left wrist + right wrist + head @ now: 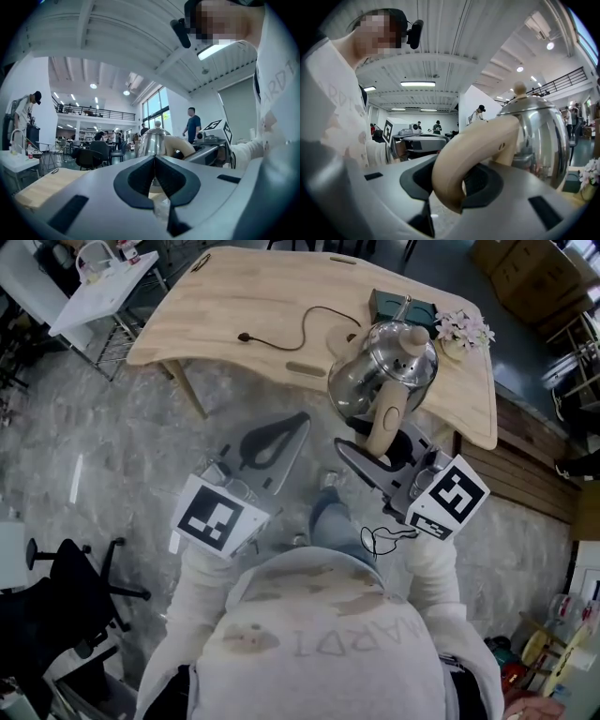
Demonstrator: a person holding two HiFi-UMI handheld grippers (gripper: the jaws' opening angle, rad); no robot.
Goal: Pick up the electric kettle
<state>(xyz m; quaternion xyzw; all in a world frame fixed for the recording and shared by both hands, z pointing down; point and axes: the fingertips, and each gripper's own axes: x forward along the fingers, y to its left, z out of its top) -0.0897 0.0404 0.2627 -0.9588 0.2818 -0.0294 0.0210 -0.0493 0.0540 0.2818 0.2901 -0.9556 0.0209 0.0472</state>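
— Where's the kettle (pixel 386 362)?
— In my right tongs (pixel 389 448). The jaws sit partway apart, clamped on the cream handle (pixel 459 154). The steel body hangs at the near edge of the table (pixel 234 296), partly past it. I can't tell whether its base touches the wood.
— Left tongs (pixel 286 432)?
— Closed tip to tip with nothing between them, out over the floor (pixel 112 446) just left of the kettle.
— Room to move?
— There's open floor between me and the table. It's tighter behind the kettle, where a green box (pixel 398 304) and flowers (pixel 464 329) sit near the right corner. A cord (pixel 300 324) lies on the top to the left, with open wood around it. There's an office chair (pixel 66 582) at my lower left and a white side table (pixel 103 292) beyond the table's left end.
— Any writing?
— "ARDI" on my sweatshirt (pixel 319 643). The marker cubes (pixel 450 498) carry black-and-white squares, not letters. I can't make out a brand on the kettle.
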